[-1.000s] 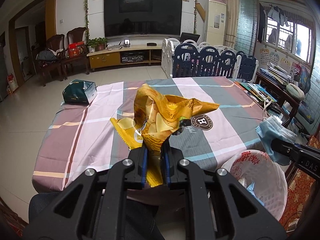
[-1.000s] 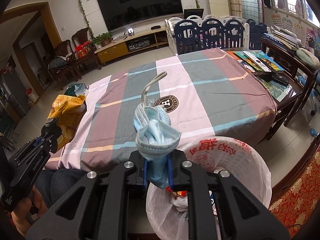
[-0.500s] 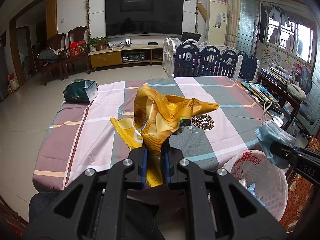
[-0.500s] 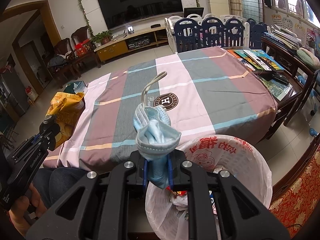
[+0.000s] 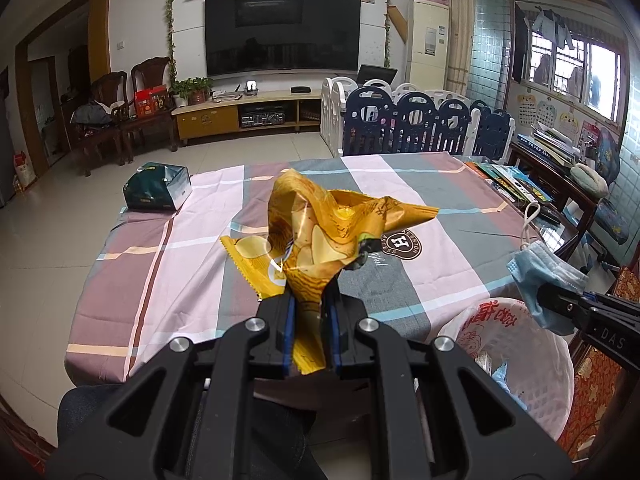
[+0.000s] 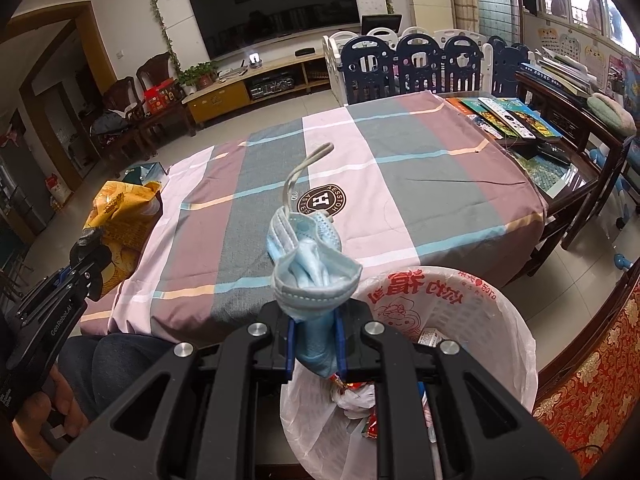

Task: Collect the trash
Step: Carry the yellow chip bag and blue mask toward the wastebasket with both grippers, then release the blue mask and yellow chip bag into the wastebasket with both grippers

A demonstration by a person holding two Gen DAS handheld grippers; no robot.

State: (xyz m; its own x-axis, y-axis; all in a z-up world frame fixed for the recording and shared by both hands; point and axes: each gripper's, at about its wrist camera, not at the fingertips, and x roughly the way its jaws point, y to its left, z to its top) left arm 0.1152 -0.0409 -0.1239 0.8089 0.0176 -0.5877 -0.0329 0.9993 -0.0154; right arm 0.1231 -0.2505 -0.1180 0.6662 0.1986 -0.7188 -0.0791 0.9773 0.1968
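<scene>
We have the left hand-held gripper (image 5: pixel 310 320) clamped on a crumpled yellow foil snack bag (image 5: pixel 320 236) and the right hand-held gripper (image 6: pixel 316 340) clamped on a crumpled blue face mask (image 6: pixel 314 268); neither is dropped into the white bag-lined bin (image 6: pixel 492 320) yet, and a green box (image 5: pixel 158 192) remains on the bench (image 5: pixel 192 264).

Wall TV (image 5: pixel 282 32), playpen (image 5: pixel 416 120), striped tablecloth (image 5: pixel 192 264)

Soft daylight from the right-hand windows (image 5: pixel 576 76); sharp focus, edges fisheye-bent and vignetted.

"GenRobotAI" on left gripper (image 6: pixel 86 266); "H" on tablecloth (image 6: pixel 400 184).
</scene>
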